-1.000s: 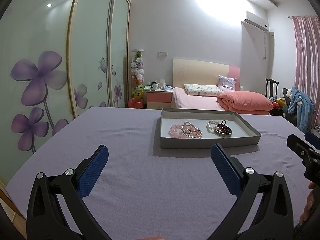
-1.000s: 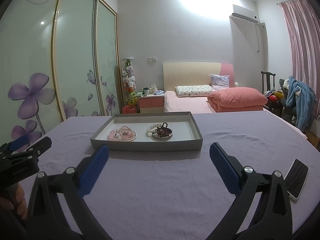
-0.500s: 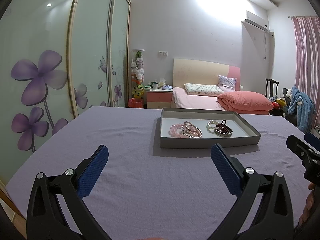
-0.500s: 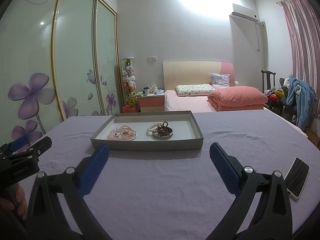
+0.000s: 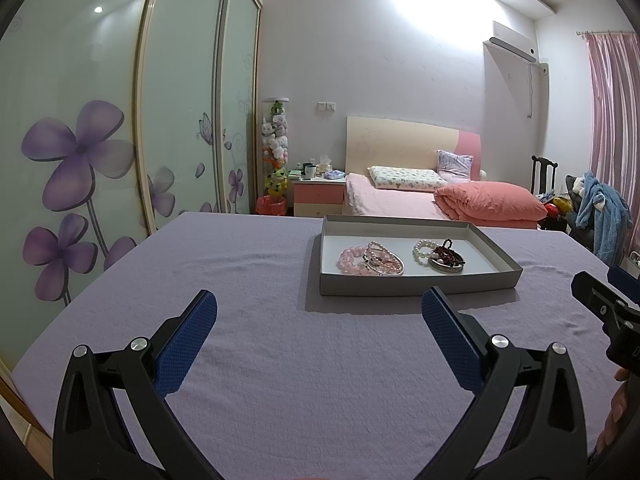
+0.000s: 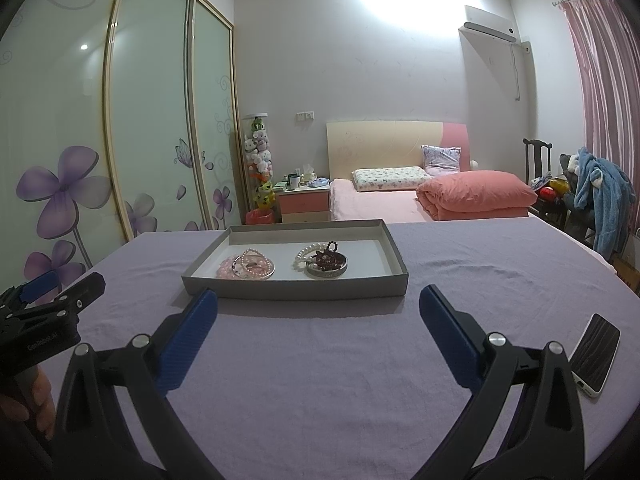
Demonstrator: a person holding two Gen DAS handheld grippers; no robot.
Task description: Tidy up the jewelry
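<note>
In the left wrist view the left gripper (image 5: pixel 320 312) is spread wide and holds nothing, hovering over the purple cloth (image 5: pixel 248 280). The grey tray (image 5: pixel 416 286) lies ahead and to the right of its centreline, long axis running across the view, with a pink bead bracelet cluster (image 5: pixel 370 261) in its left half and a pearl strand with dark beads on a small metal dish (image 5: pixel 440 256) in its right half. The right gripper's tip shows at the right edge, its opening cut off there. In the right wrist view the right gripper (image 6: pixel 318 310) is also wide open and empty; the tray (image 6: pixel 296 290) sits almost straight ahead, slightly left, so this gripper looks better lined up, likely nearer the dish (image 6: pixel 326 265). A phone (image 6: pixel 594 354) lies on the cloth at right. How the strands overlap is too small to untangle, and the tray's near wall hides their lower edges.
</note>
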